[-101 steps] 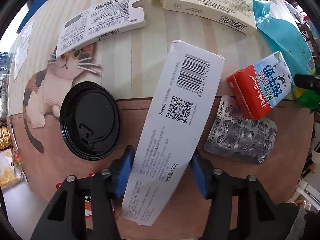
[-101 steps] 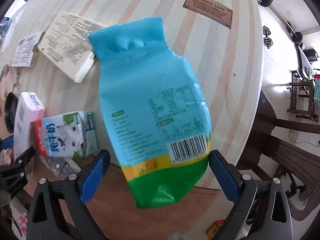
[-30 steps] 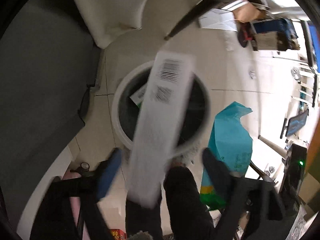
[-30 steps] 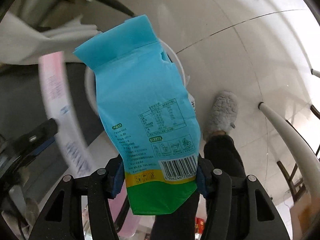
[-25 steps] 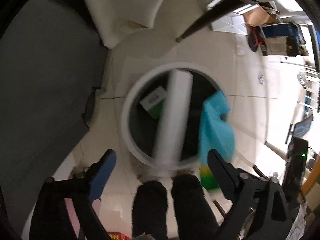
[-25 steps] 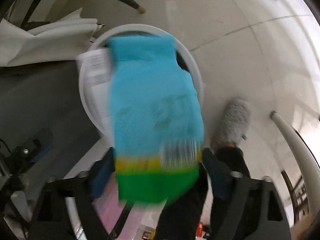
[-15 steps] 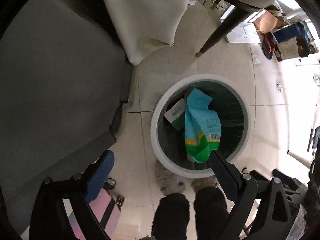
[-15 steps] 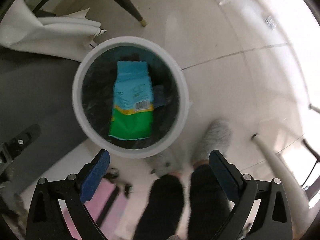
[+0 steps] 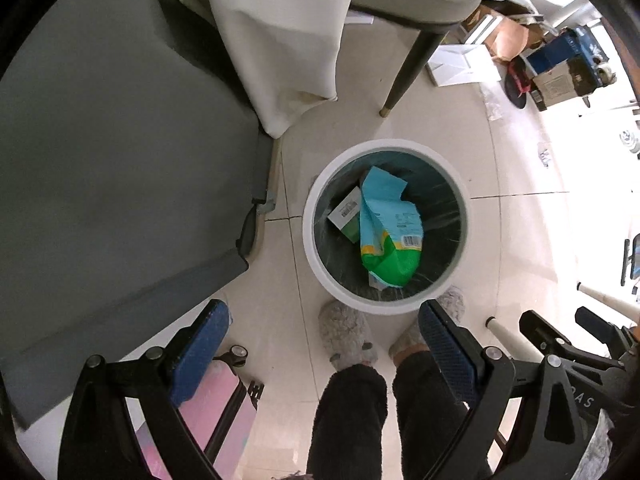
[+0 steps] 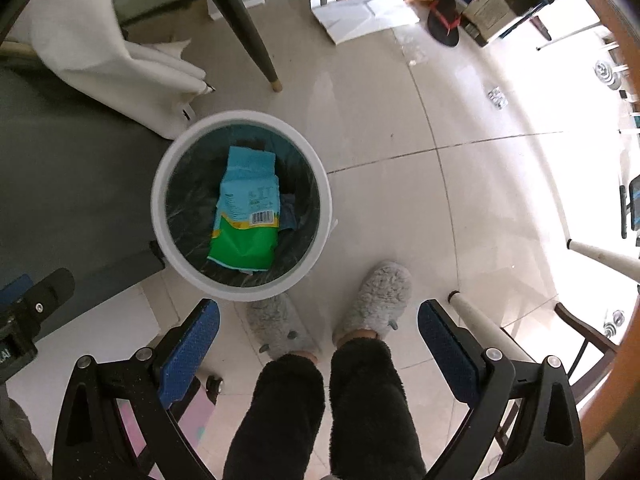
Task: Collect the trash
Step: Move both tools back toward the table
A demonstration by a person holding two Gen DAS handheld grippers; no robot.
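A round white trash bin [image 9: 316, 252] [image 10: 160, 224] with a dark liner stands on the tiled floor below both grippers. A blue and green snack bag [image 9: 390, 232] [image 10: 246, 220] lies inside it. A white box with a barcode [image 9: 344, 212] lies beside the bag in the left wrist view. My left gripper [image 9: 324, 344] is open and empty above the bin's near side. My right gripper [image 10: 318, 340] is open and empty, above and to the right of the bin.
The person's legs and grey slippers [image 10: 372, 304] stand next to the bin. A chair leg [image 9: 400, 80] and white cloth [image 9: 280, 40] are behind it. A grey surface [image 9: 120, 160] is on the left, a pink suitcase [image 9: 216, 404] below, boxes [image 10: 496, 4] far back.
Both grippers opened over the bin: the white box and the blue-green bag fell into it. Since then both grippers have pulled back a little and the bag has settled.
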